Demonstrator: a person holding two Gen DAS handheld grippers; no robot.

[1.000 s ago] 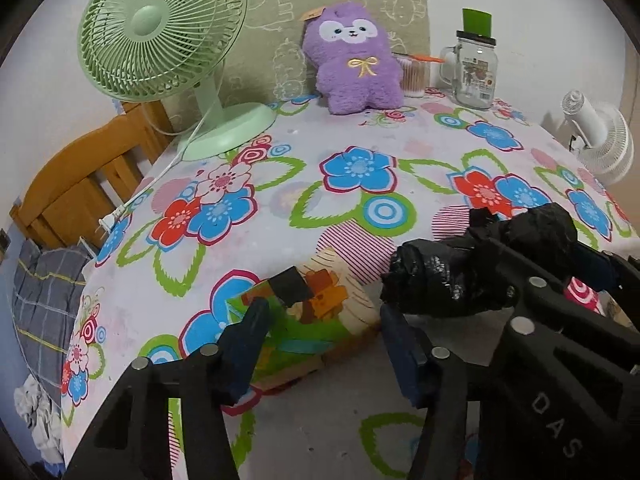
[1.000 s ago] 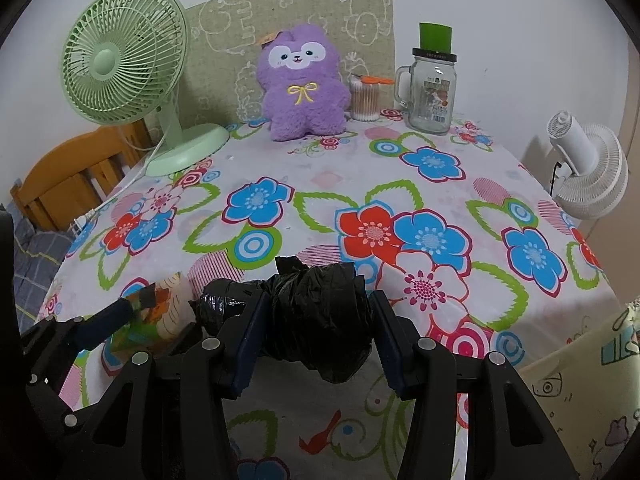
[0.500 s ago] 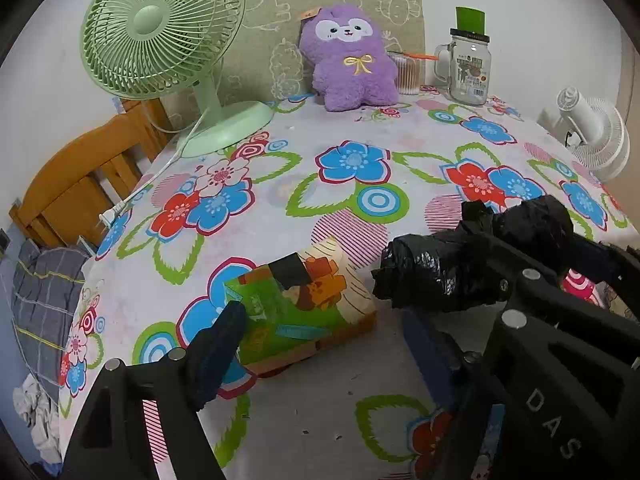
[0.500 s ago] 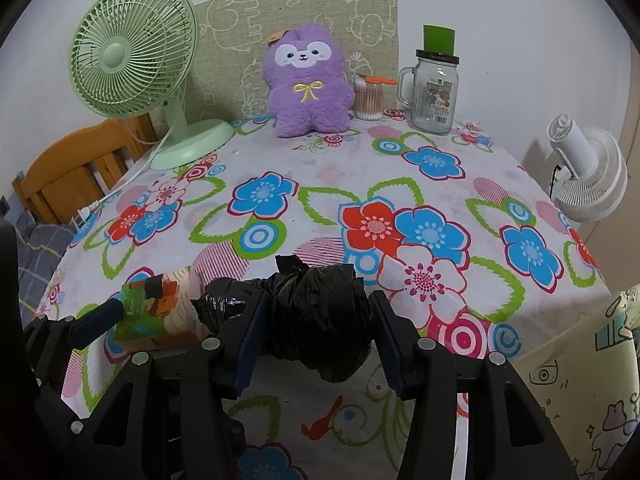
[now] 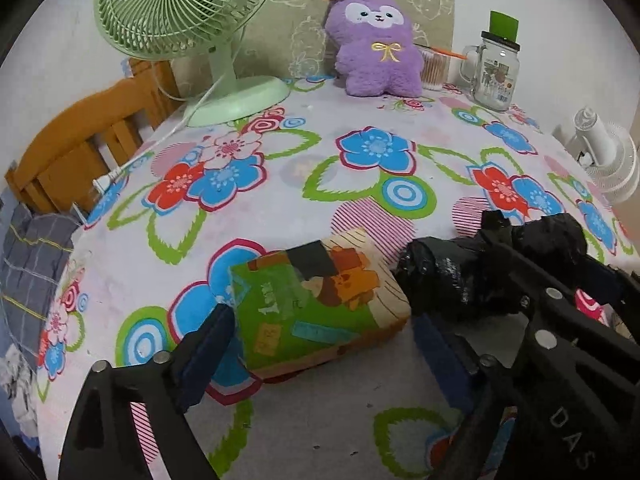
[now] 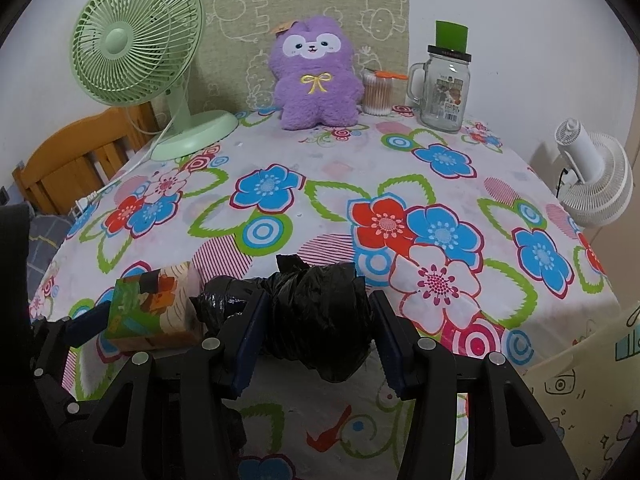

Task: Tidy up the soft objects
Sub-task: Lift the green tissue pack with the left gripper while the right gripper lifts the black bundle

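Left wrist view: your left gripper (image 5: pixel 320 344) is spreading its jaws, pads clear of the printed tissue pack (image 5: pixel 320 304), which sits free on the tablecloth (image 5: pixel 280 208) near the front edge, left of centre. The left pad is just beside the pack's left end; the right finger is partly hidden behind the other tool, so you can't see its gap.

Right wrist view: your right gripper (image 6: pixel 316 328) is clenched on the black plastic bundle (image 6: pixel 316 304), both pads pressing its sides, with a twisted tail sticking out left toward the pack. The bundle seems to hang just above the cloth at the front edge; contact underneath is hidden.

Further out: purple plush (image 6: pixel 316 76) upright at the back edge against a beige cushion (image 6: pixel 248 12), green fan (image 6: pixel 136 40) at the back-left corner, glass mug jar (image 6: pixel 444 88) and cotton-swab tub (image 6: pixel 376 96) back-right. A white fan (image 6: pixel 592 184) stands off the right edge.

Risks, as a judgement:
- The bundle is slick and squashy, so it may slide out if you tilt or loosen.
- Both tools are crowded together; pulling the left one back could clip the bundle's tail or nudge the pack.
- The pack is near the front edge, so a bump could push it off.
- The fan cord (image 5: pixel 132 164) trails at the left edge; a snag is likely if you swing wide.
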